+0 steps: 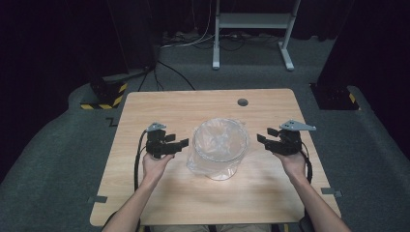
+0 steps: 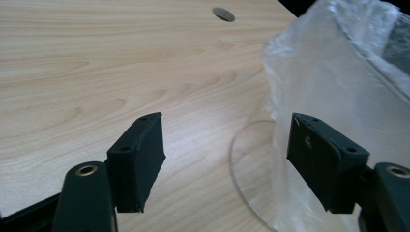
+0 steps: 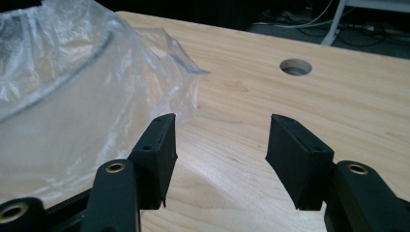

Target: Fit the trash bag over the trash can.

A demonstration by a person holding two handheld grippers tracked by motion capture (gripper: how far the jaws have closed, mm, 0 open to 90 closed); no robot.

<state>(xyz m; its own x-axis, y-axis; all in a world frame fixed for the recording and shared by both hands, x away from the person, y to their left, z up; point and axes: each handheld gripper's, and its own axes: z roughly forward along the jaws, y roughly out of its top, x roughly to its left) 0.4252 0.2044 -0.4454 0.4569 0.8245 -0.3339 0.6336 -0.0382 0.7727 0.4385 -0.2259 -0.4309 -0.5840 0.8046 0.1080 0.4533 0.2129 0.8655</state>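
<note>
- I have a clear round container (image 1: 220,147) lined with a thin plastic bag (image 1: 227,126) at the middle of the table (image 1: 145,104), with the cable hole (image 1: 242,102) behind it.
- My left gripper (image 1: 180,143) sits just to the container's left, jaws apart and empty, pointing at its wall.
- My right gripper (image 1: 265,135) sits just to the container's right, jaws likewise apart and holding nothing.
- In the left gripper view the bag film (image 2: 329,82) hangs over the container's side just beside one jaw; whether they touch I cannot tell.
- I judge the bag feather-light, limp, crinkly and slippery; it should tear if tugged hard.
- The container looks stiff and smooth, probably light, and could slide or tip when pushed.
- I would pinch the bag's loose edge at the rim, one jaw pair on each side.
- I can read no brand, label or writing anywhere.
</note>
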